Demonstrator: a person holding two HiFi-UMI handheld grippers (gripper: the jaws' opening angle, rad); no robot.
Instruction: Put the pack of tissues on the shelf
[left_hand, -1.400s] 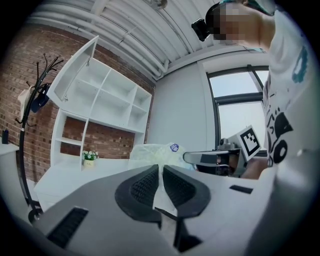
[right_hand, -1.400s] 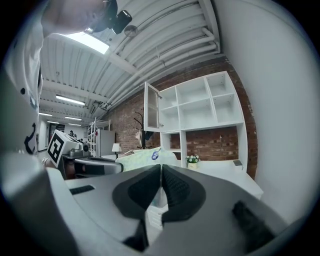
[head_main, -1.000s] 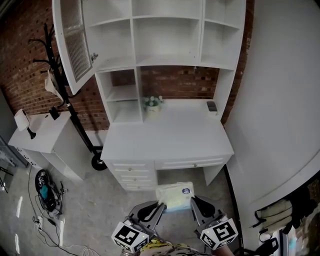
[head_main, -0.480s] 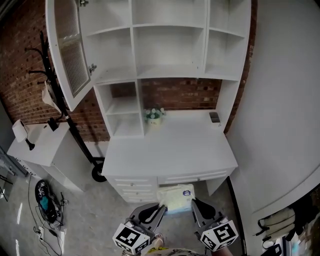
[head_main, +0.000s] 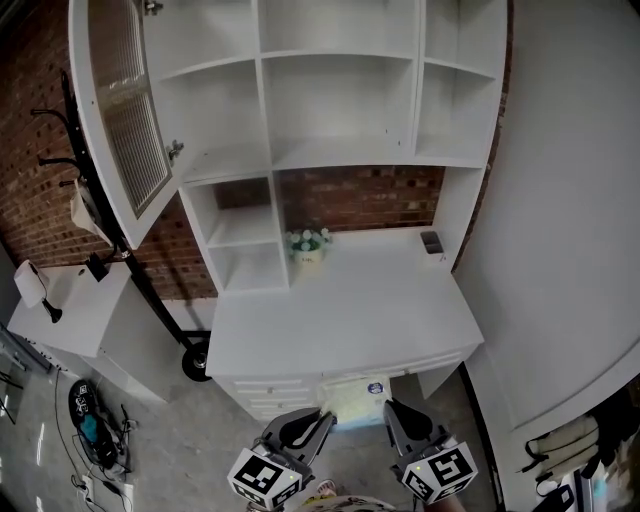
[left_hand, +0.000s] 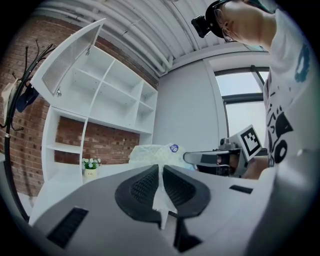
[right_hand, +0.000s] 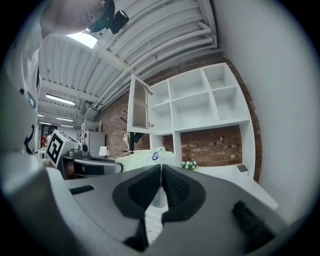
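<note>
I count one pack of tissues, hanging between my two grippers just in front of the desk, short of the shelf; its side edges vanish into the jaws; the left gripper pinches a thin wrapper flap; the right gripper is clamped on the opposite edge, its hold harder to read; one flower pot stands on the desk.
</note>
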